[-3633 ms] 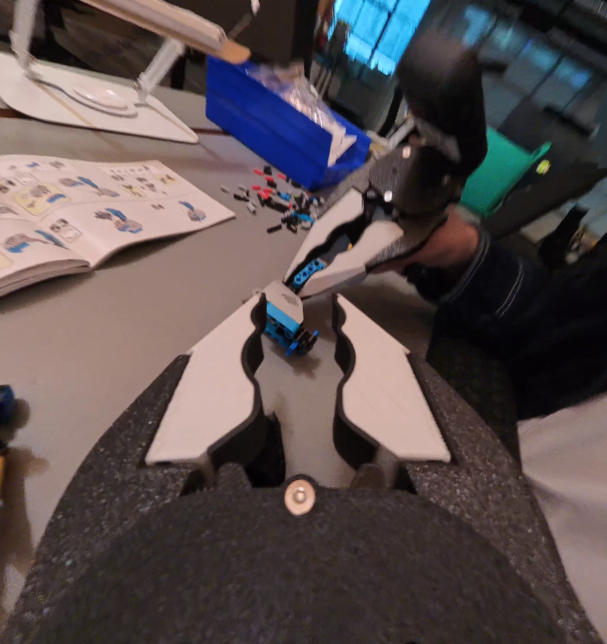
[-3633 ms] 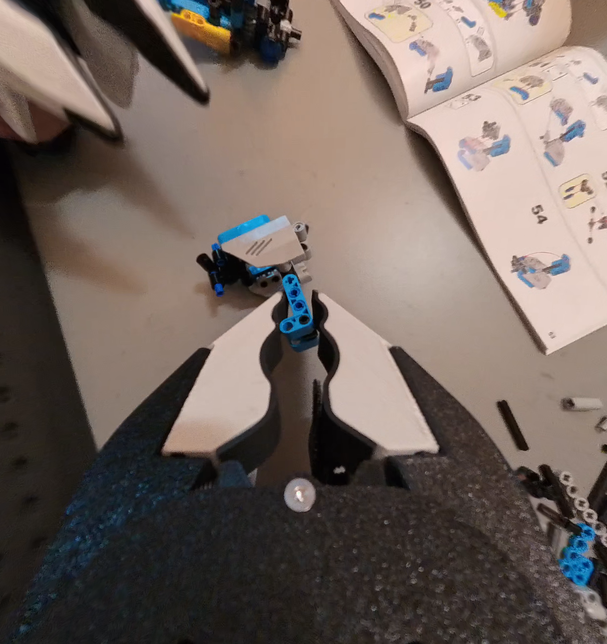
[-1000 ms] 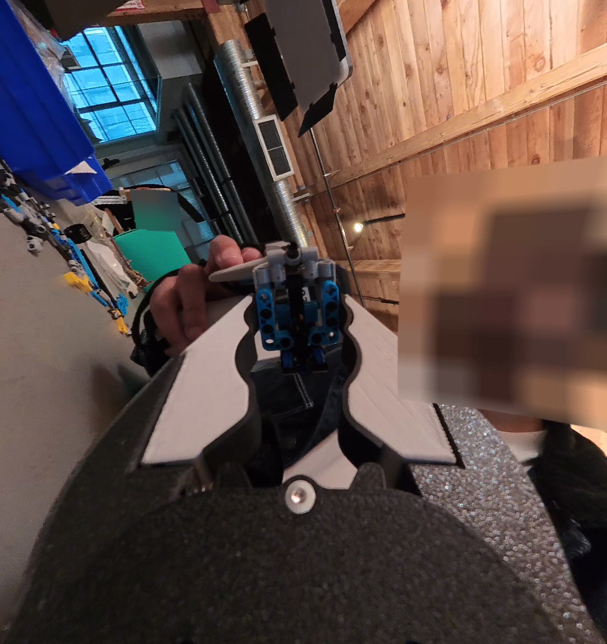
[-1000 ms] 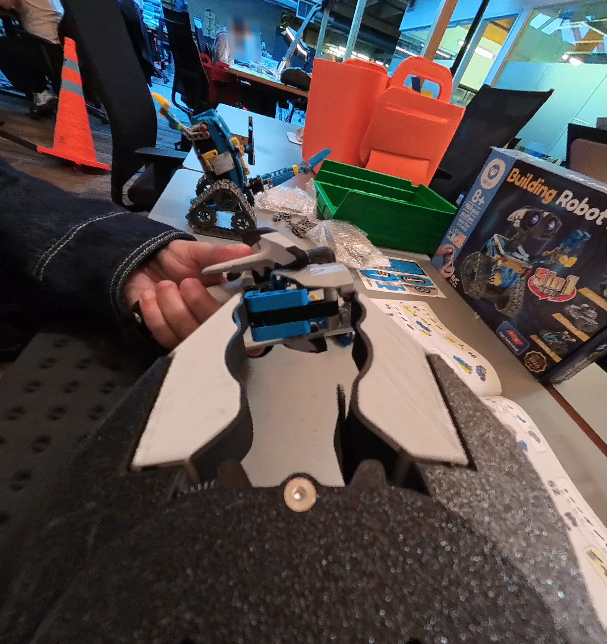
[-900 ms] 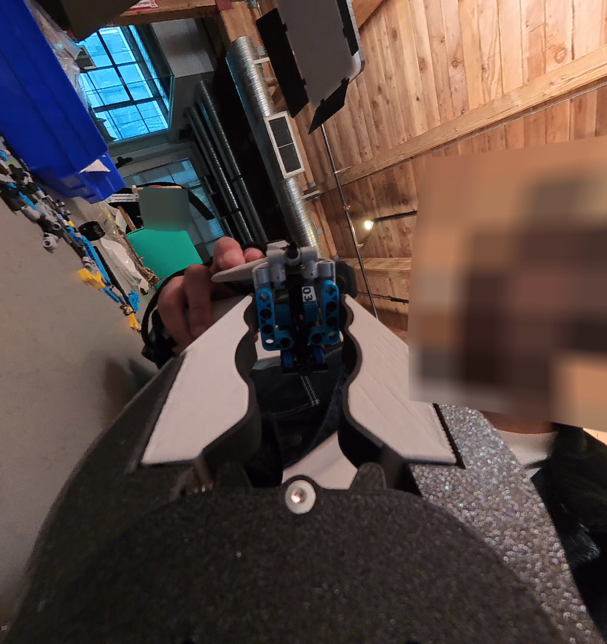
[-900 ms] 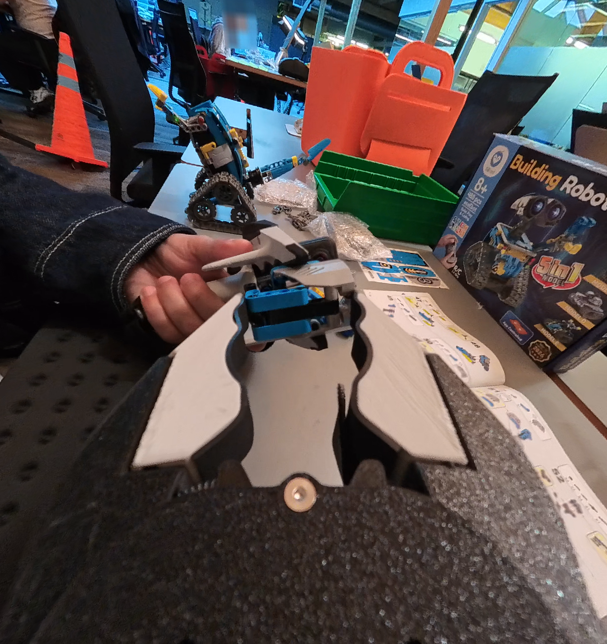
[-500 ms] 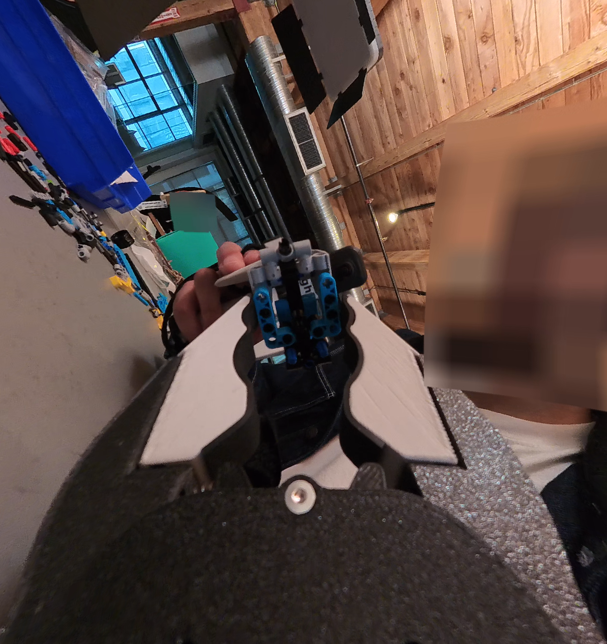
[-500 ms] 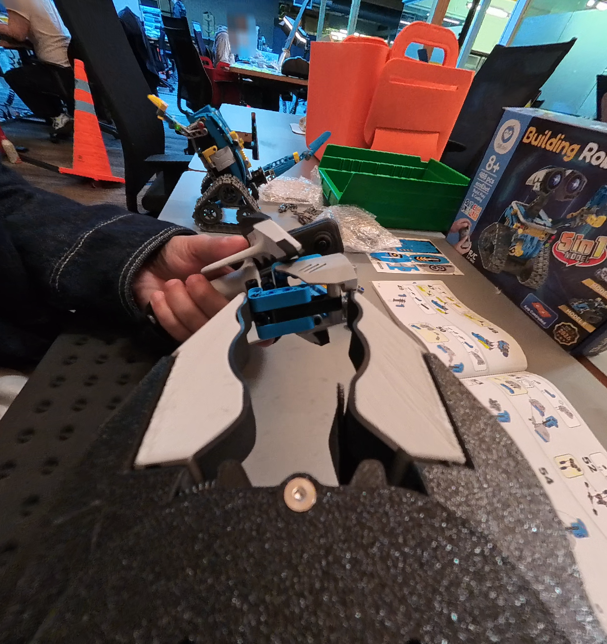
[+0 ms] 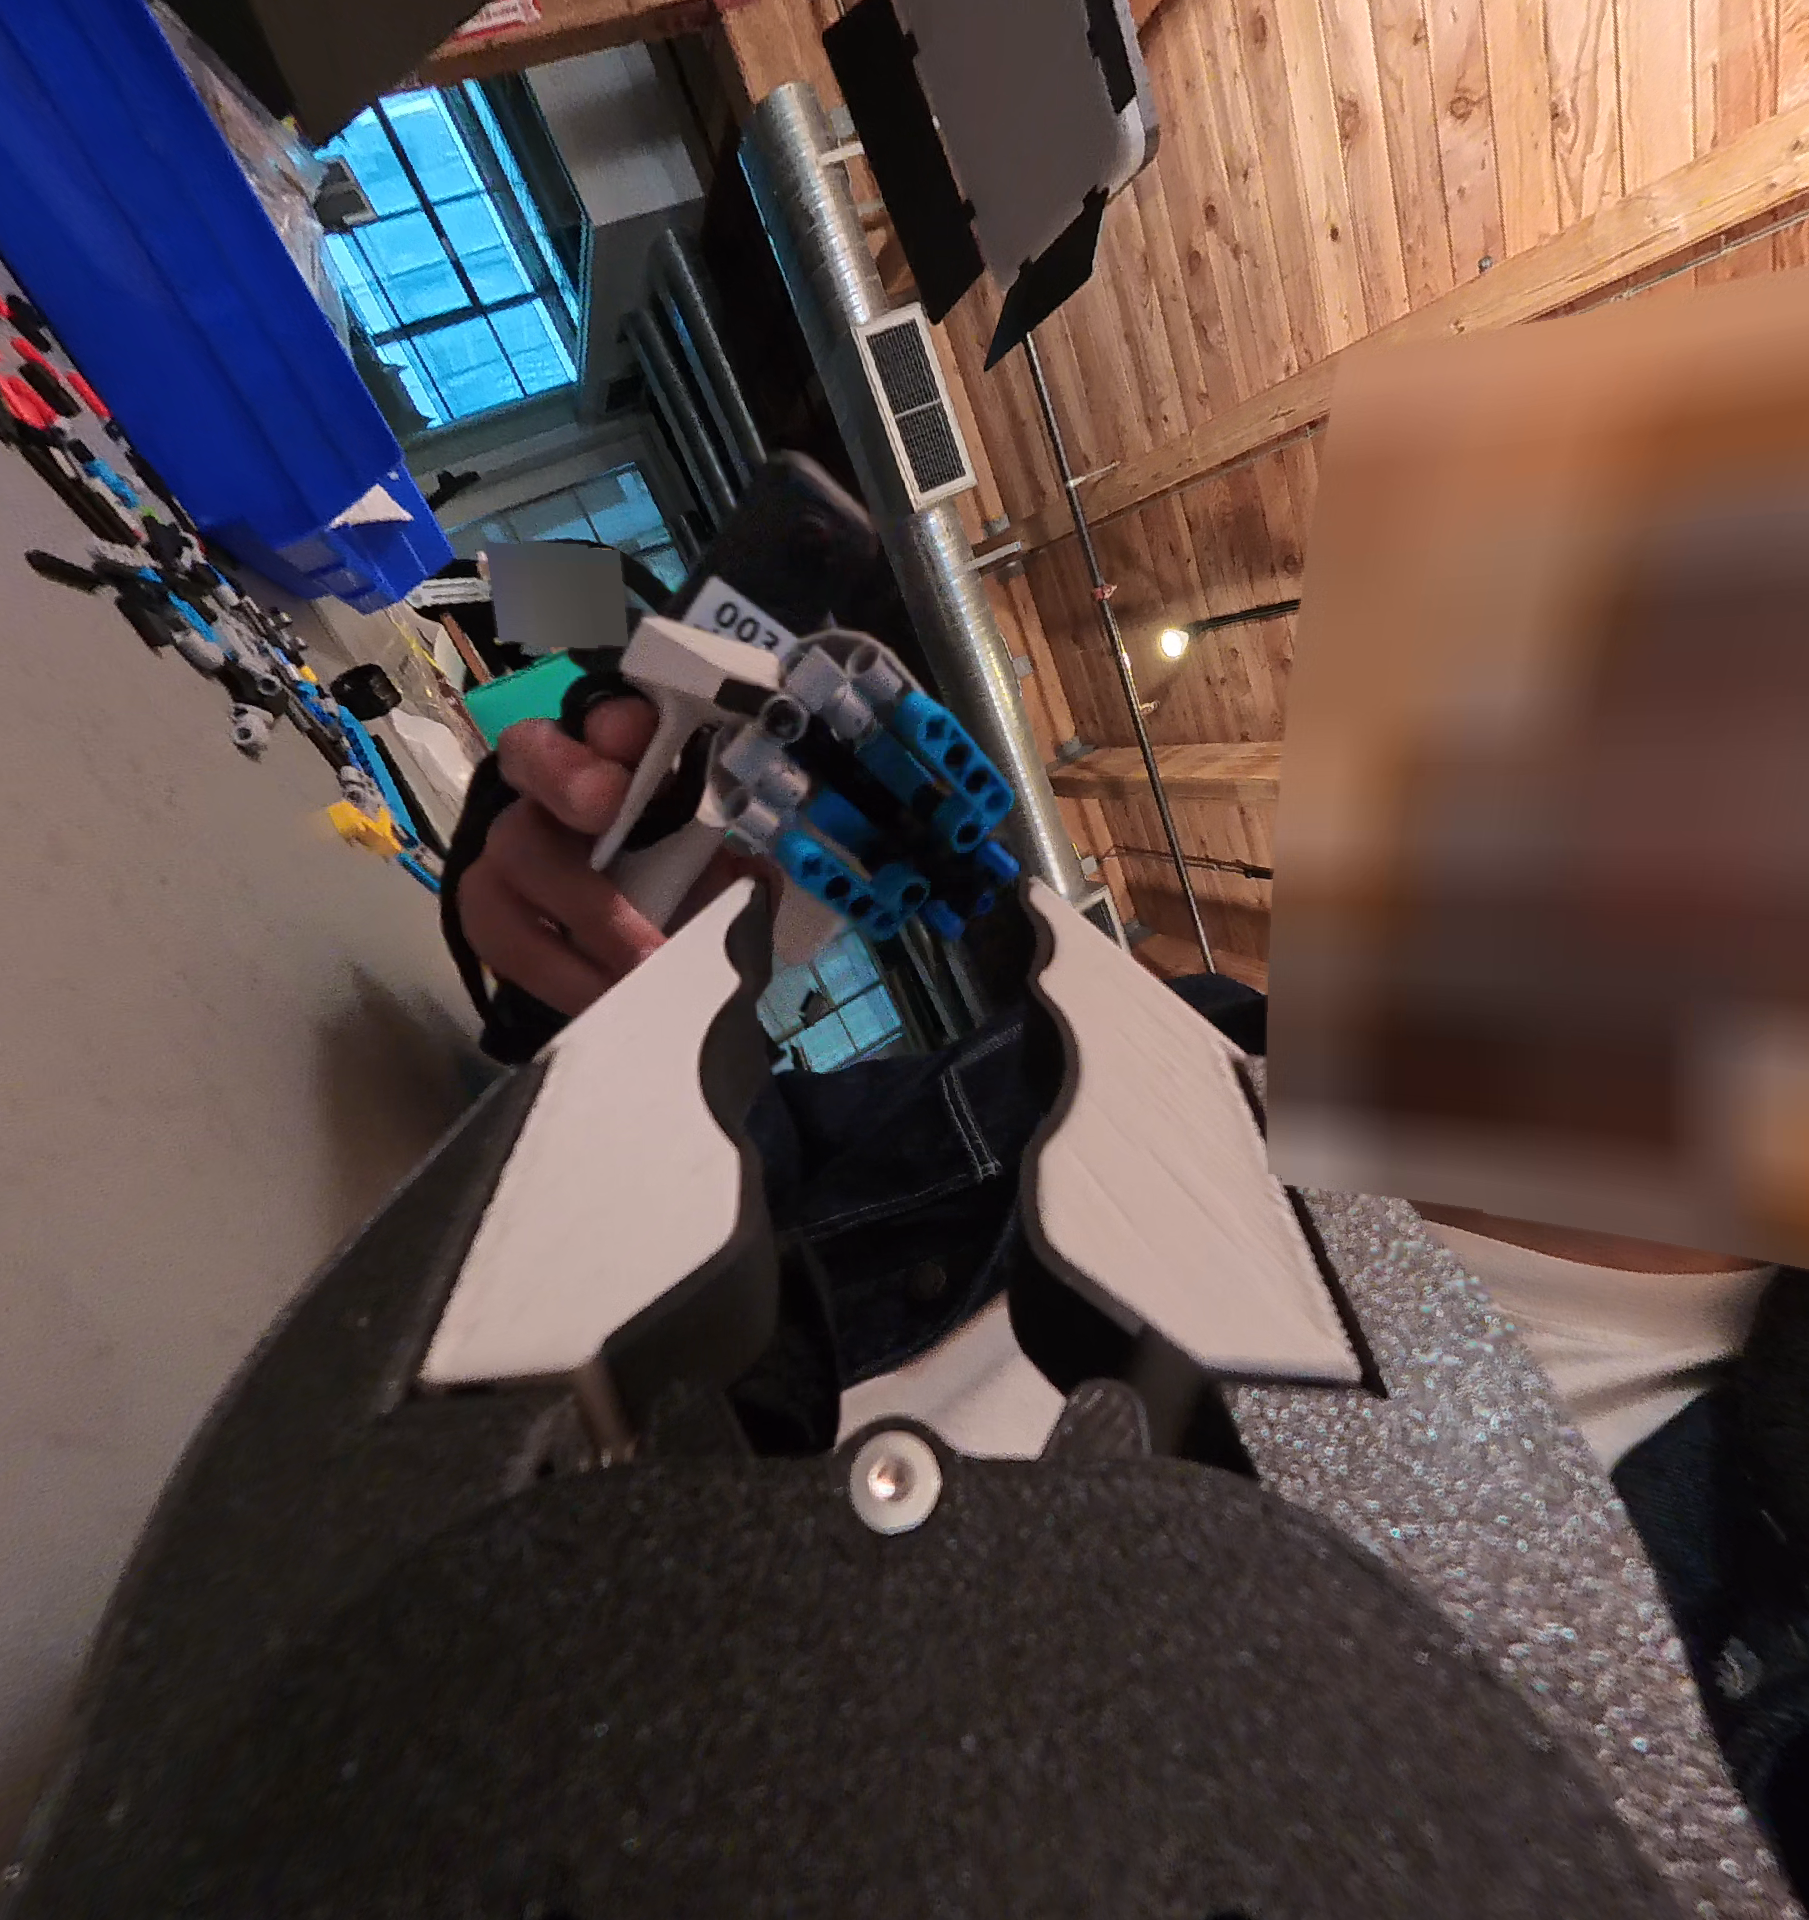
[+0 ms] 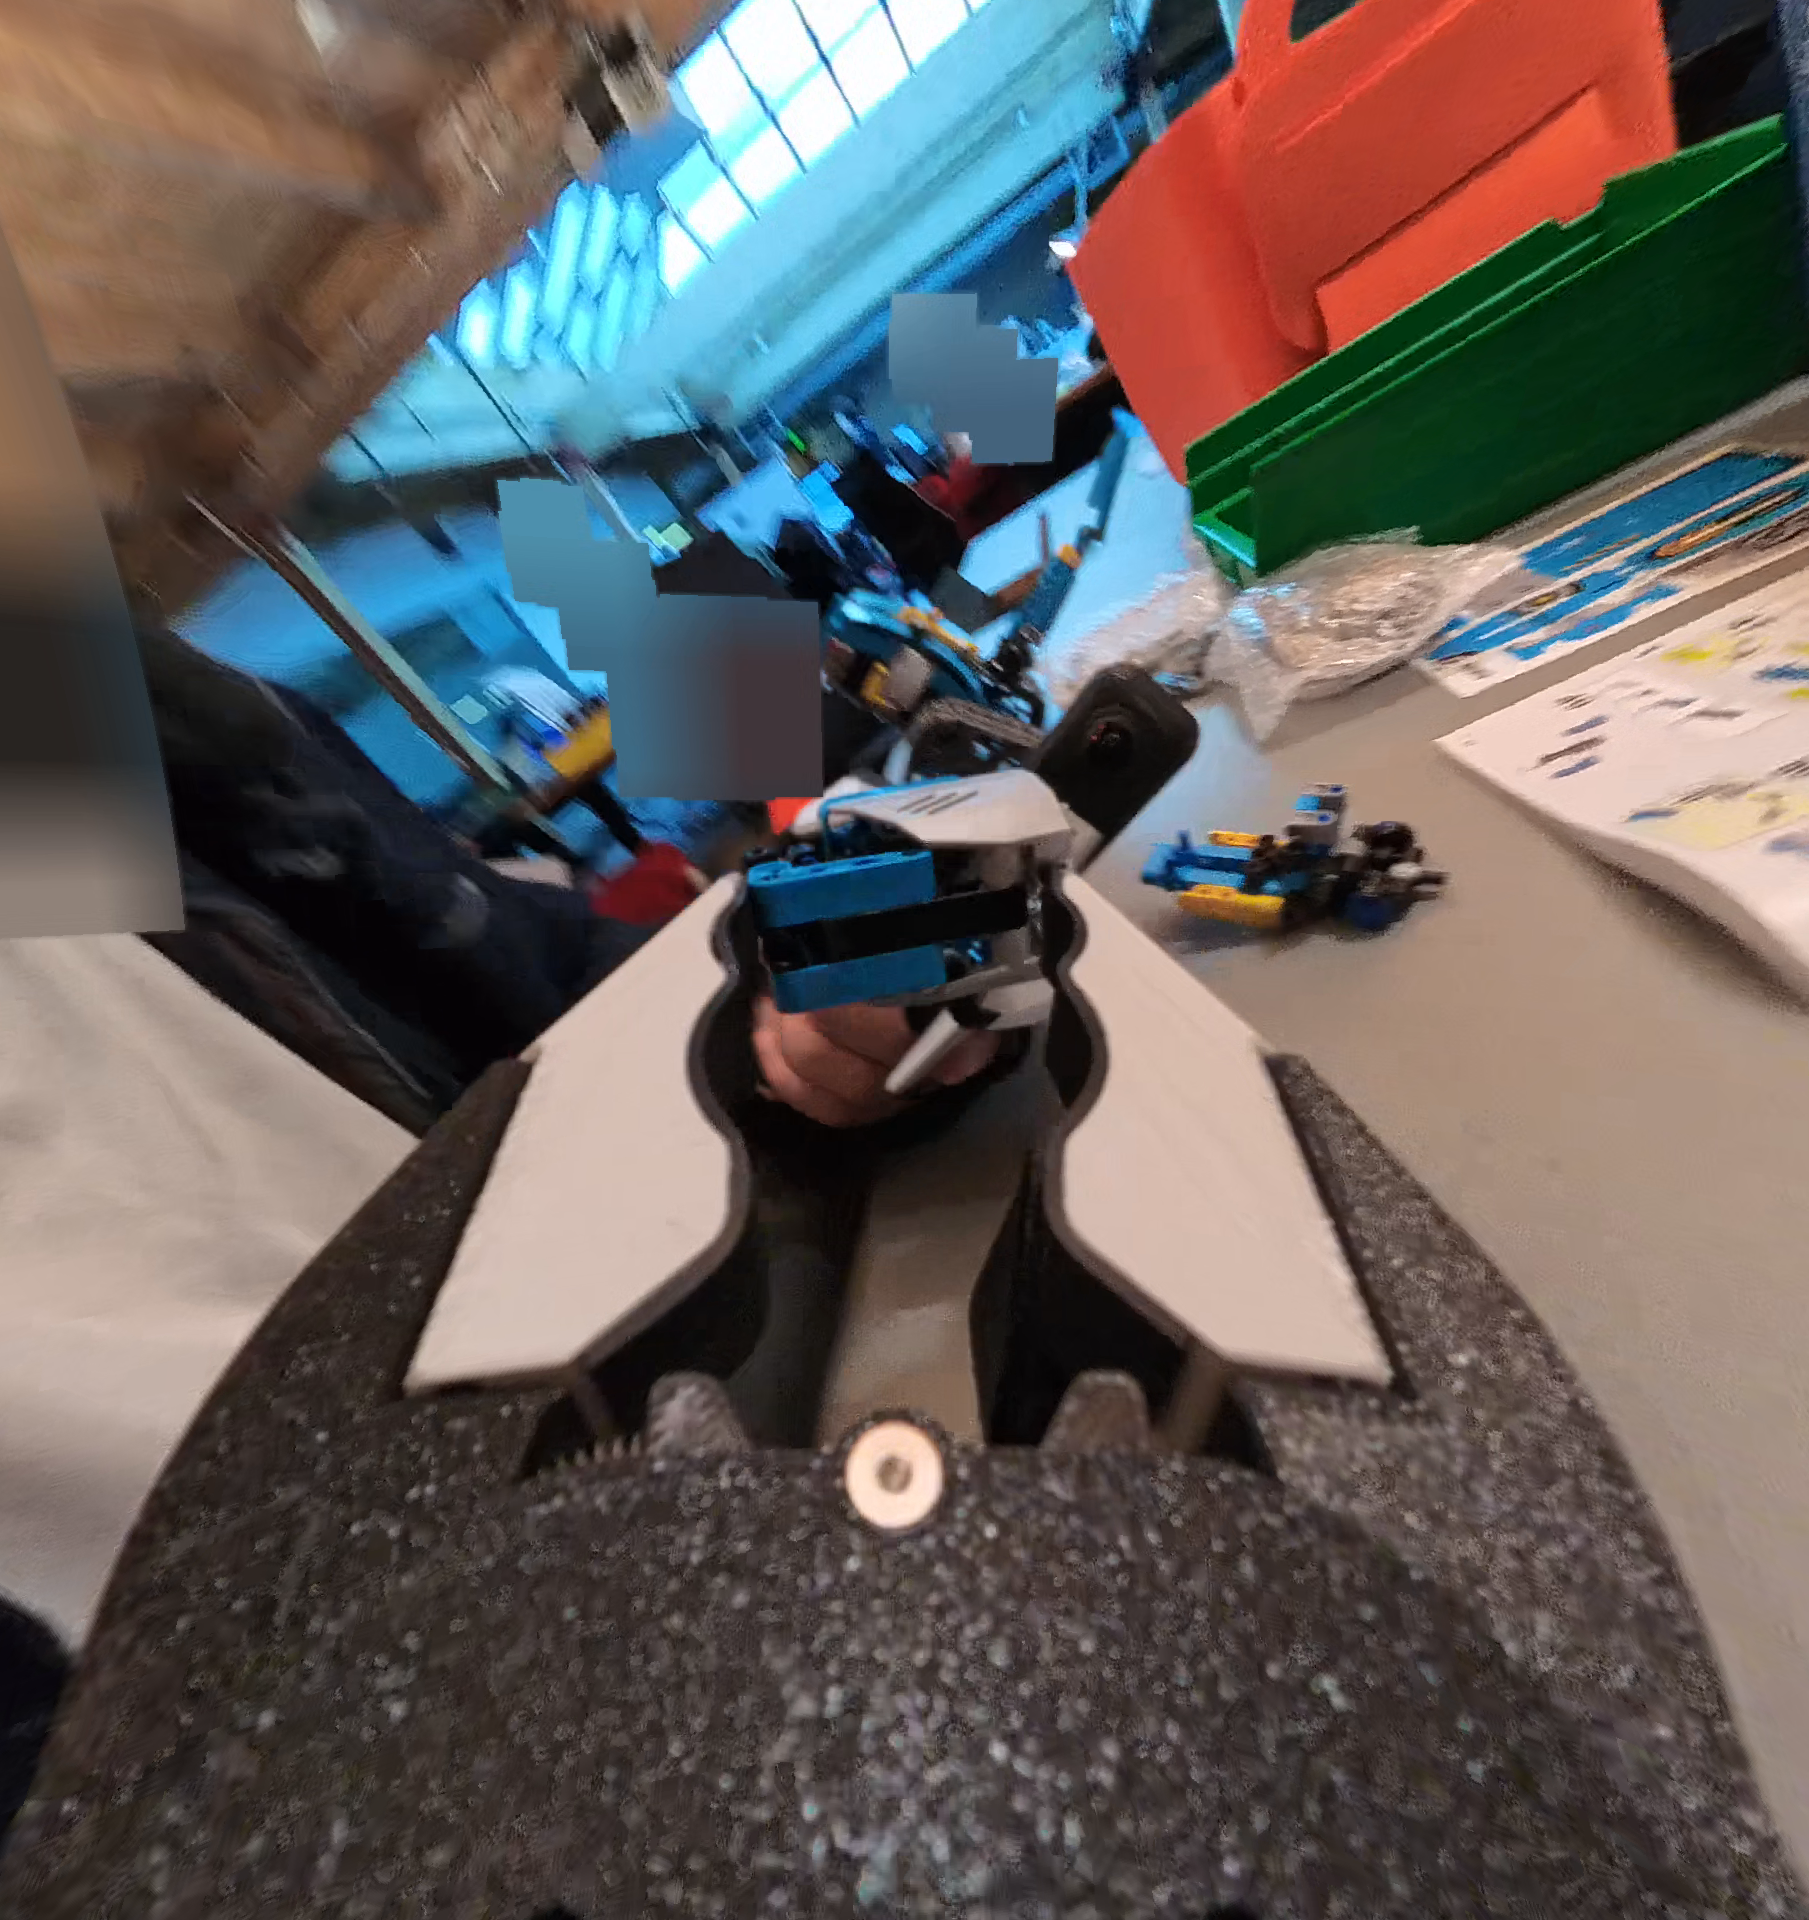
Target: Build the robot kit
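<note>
A small brick assembly [image 10: 858, 935] of blue beams, black pins and grey panels is up in the air. My right gripper [image 10: 895, 904] is shut on it across the blue beams. In the left wrist view the assembly [image 9: 869, 800] is tilted and sits just past the tips of my left gripper [image 9: 889, 920], whose jaws stand apart with no grip that I can see. The right gripper [image 9: 734, 769] and the hand [image 9: 557, 831] holding it show behind the assembly. The left gripper's camera [image 10: 1118, 748] and hand [image 10: 838, 1060] show past the assembly in the right wrist view.
On the grey table [image 10: 1502, 1143] lie a second blue and yellow brick assembly [image 10: 1295, 873], an open instruction booklet [image 10: 1710, 748], plastic bags [image 10: 1326, 623], a green bin [image 10: 1502, 416] and an orange case [image 10: 1347, 208]. A blue bin [image 9: 152, 260] and loose small parts [image 9: 152, 582] lie at the left. Less than 4 cm separates the two grippers' tips.
The assembly lay on the table 3.6 s ago. Both grippers then held it in the air. Now the left jaws have widened, and the assembly has turned and sits farther out in the left view.
</note>
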A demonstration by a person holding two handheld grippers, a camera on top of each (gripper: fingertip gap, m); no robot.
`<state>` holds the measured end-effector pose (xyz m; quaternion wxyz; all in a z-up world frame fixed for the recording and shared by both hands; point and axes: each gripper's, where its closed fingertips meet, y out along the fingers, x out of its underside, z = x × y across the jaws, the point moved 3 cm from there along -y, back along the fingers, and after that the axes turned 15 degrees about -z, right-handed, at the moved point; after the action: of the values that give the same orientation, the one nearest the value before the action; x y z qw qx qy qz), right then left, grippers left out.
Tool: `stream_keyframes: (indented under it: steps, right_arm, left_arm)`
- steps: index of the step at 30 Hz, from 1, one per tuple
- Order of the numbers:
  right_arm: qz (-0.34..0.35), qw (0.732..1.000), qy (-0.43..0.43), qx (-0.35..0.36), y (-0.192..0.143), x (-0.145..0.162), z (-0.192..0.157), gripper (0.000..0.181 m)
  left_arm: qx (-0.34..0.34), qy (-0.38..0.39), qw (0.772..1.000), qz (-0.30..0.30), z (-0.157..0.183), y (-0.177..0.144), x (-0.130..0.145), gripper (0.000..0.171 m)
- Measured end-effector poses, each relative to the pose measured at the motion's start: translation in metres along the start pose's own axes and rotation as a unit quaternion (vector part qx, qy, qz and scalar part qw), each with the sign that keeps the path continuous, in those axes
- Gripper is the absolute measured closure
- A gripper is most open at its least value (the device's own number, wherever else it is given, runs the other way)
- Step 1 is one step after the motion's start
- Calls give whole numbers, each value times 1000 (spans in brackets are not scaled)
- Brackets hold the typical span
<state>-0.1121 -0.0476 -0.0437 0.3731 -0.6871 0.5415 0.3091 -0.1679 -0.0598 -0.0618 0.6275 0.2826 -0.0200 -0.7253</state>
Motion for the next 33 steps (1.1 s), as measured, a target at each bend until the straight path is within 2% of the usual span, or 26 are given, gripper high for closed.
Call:
stream_keyframes:
  steps: [3,5,7,8,10,12,15,16,20,23,25,26,27,29,33]
  right_arm:
    - [37,990,80,-110,-10,-5,-2,128]
    - [47,972,128,-194,-12,-6,-8,127]
    - [48,941,180,-282,-13,-5,-14,128]
    - [36,923,206,-323,-12,-2,-17,128]
    - [1,901,230,-369,-3,7,-24,128]
    - [-30,893,231,-384,6,15,-32,128]
    - [-90,878,226,-412,13,26,-46,127]
    - [-108,882,220,-402,16,32,-47,127]
    - [-123,897,197,-376,15,33,-49,127]
    - [-77,951,149,-261,6,19,-29,121]
    - [-69,983,66,-157,-8,14,-21,123]
    - [-67,992,13,-104,-14,12,-20,129]
    - [-68,996,-44,-50,-19,11,-21,130]
    - [-84,985,-148,30,-20,16,-29,134]
    - [-109,965,-212,111,-8,20,-30,134]
  left_arm:
    - [-17,16,1000,17,2,-6,-5,122]
    - [-60,65,996,18,6,-9,-8,123]
    - [-128,139,982,15,12,-10,-11,100]
    - [-151,177,972,7,16,-8,-10,95]
    - [-146,232,961,-30,28,6,1,93]
    - [-131,255,954,-85,32,21,18,94]
    - [-136,297,933,-150,33,33,38,123]
    - [-140,307,927,-165,32,34,43,133]
    - [-170,347,906,-174,32,36,46,135]
    - [-258,430,853,-144,31,29,35,136]
    - [-327,476,805,-138,25,24,30,136]
    - [-349,488,789,-135,23,23,27,137]
    - [-363,494,779,-132,21,21,25,137]
    - [-385,497,766,-132,17,19,22,137]
    - [-385,503,762,-133,16,20,22,137]
